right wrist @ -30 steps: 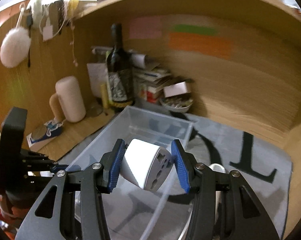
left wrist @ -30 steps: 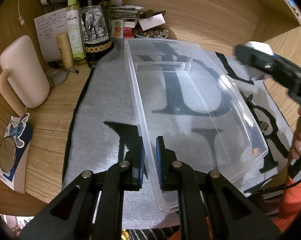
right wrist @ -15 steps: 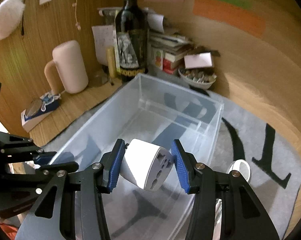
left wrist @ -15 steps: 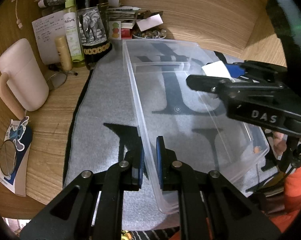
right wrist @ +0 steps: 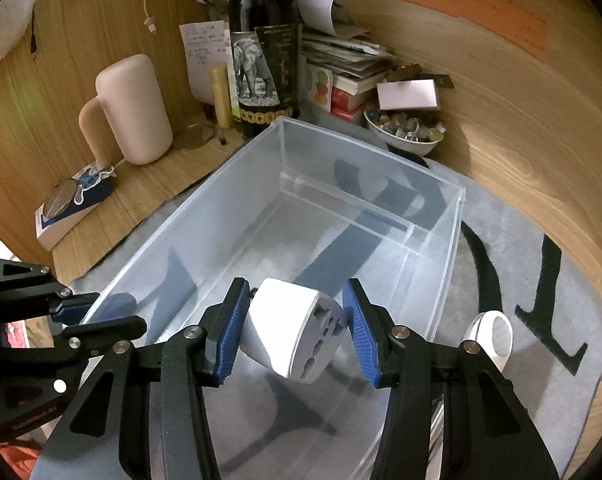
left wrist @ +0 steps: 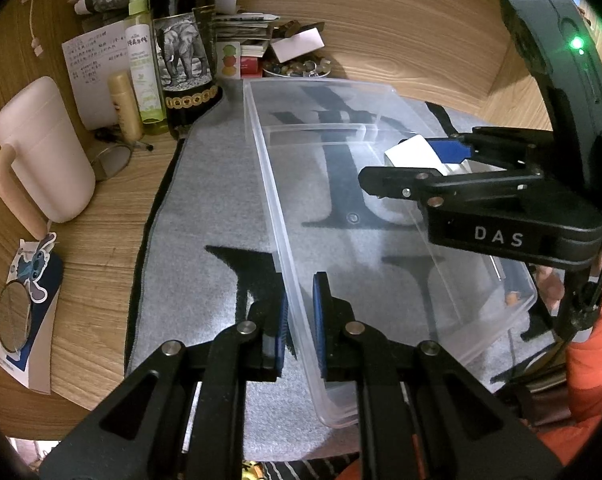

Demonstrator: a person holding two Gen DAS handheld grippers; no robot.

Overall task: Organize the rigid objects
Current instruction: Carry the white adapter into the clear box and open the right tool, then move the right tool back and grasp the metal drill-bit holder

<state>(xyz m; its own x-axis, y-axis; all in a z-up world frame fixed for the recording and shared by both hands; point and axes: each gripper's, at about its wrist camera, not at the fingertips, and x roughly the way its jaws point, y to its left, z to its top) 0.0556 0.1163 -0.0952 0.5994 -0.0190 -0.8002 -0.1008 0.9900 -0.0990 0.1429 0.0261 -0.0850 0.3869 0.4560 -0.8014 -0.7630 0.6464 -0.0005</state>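
Right gripper (right wrist: 293, 336) has its blue pads pressed on both sides of a white travel adapter (right wrist: 295, 334), tilted with its socket face turned toward the camera, and it hangs inside the opening of the clear plastic bin (right wrist: 365, 200), above the near half of the bin's floor and not touching it. Left gripper (left wrist: 300, 322) is clamped nearly closed on the bin's long wall, one pad outside and one inside, seemingly to steady it. As far as the bin goes, the job looks barely begun: its main section shows only the patterned grey mat (right wrist: 541, 280) through the clear floor, and the narrow section behind the divider at the bin's far end also looks bare. In the left wrist view a small orange speck sits at the bin's near right corner, too small to identify. Outside the bin, just beside its right wall on the mat, lies a white oval object (right wrist: 493, 332) that probably waits its turn. What remains, I judge, is to lower and release the adapter, then collect the oval object; whether the wine bottle (right wrist: 265, 52) or the pink mug (right wrist: 135, 108) beyond the bin's far left corner belong to the job cannot be told
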